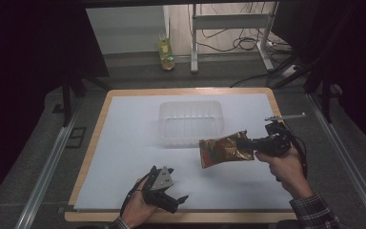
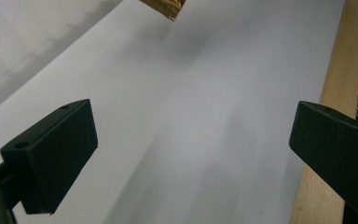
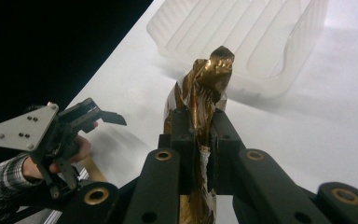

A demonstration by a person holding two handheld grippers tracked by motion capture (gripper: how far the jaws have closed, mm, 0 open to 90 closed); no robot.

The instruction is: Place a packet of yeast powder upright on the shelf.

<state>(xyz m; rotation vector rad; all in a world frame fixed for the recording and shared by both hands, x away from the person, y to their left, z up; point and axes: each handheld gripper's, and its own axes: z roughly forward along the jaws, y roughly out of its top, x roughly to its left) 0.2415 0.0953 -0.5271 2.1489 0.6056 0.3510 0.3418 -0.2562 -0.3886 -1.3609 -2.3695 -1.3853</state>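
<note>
High view, near edge: the left gripper [image 1: 168,192] rests in the person's left hand [image 1: 138,207] low over the front of the table [image 1: 124,143], its grey three-cornered plate facing up. Its fingers [image 2: 51,156] stand wide apart with nothing between them; in the left gripper view they frame bare white table surface and, at right, the table's wooden edge strip [image 2: 335,84].

Right of centre, the right gripper [image 1: 251,144] is held in the person's right hand [image 1: 286,167], whose plaid sleeve [image 1: 314,212] enters from the bottom right. Its fingers [image 3: 182,135] are closed on one end of a crumpled gold foil snack bag [image 1: 225,149], which is carried in the air above the table, pointing towards the left. In the right gripper view the bag [image 3: 205,88] rises between the pinching fingers, its far tip twisted.

Just beyond the bag, a clear ribbed plastic container [image 1: 190,123] sits open side up on the white surface near the table's middle. The bag's upper corner overlaps the container's near right corner in the high view; whether they touch cannot be told.

Beyond the table, on the floor: a yellowish bottle [image 1: 166,53], a white metal frame [image 1: 231,28] and loose cables [image 1: 248,43].
</note>
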